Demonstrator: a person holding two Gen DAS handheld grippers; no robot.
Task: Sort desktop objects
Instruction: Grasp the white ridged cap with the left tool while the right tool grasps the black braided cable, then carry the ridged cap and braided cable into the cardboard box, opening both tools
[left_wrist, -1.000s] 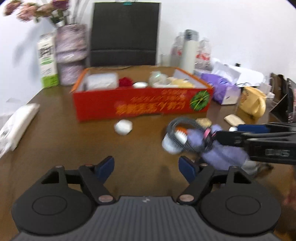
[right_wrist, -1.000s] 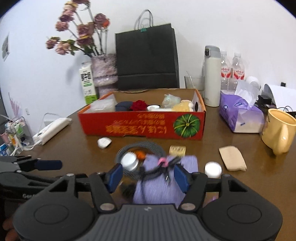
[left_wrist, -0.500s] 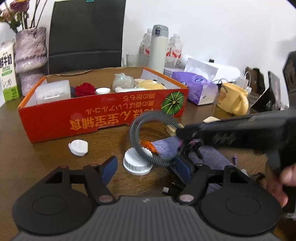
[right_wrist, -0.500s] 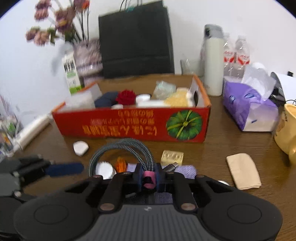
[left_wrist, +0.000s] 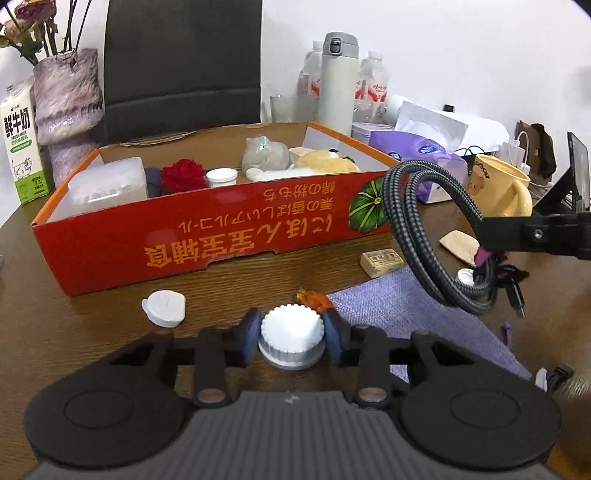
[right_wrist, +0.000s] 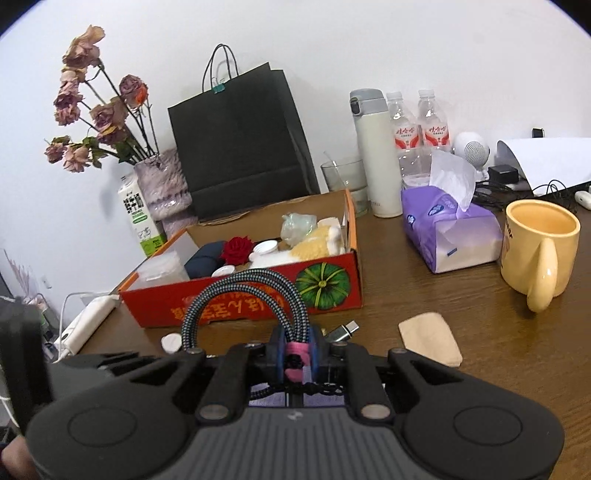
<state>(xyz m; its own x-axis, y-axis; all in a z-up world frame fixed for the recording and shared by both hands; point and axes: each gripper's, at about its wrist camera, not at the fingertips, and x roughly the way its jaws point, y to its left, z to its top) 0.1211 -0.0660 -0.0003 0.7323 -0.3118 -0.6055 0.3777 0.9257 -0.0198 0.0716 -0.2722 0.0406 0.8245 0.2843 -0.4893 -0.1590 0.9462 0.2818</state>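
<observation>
Left gripper (left_wrist: 291, 334) pinches white cap (left_wrist: 291, 330); right gripper (right_wrist: 294, 350) lifts cable (right_wrist: 243, 295).

milk carton (left_wrist: 23, 142) on the left says 鲜牛奶 with "FRESH MILK" under it. red cardboard box (left_wrist: 207, 236) has a line of yellow Japanese-looking print, upside down, next to a green pumpkin picture. water bottles (right_wrist: 421, 127) have red labels, characters too small to read. yellow mug (left_wrist: 496, 190) has tiny lettering, can't make it out
</observation>
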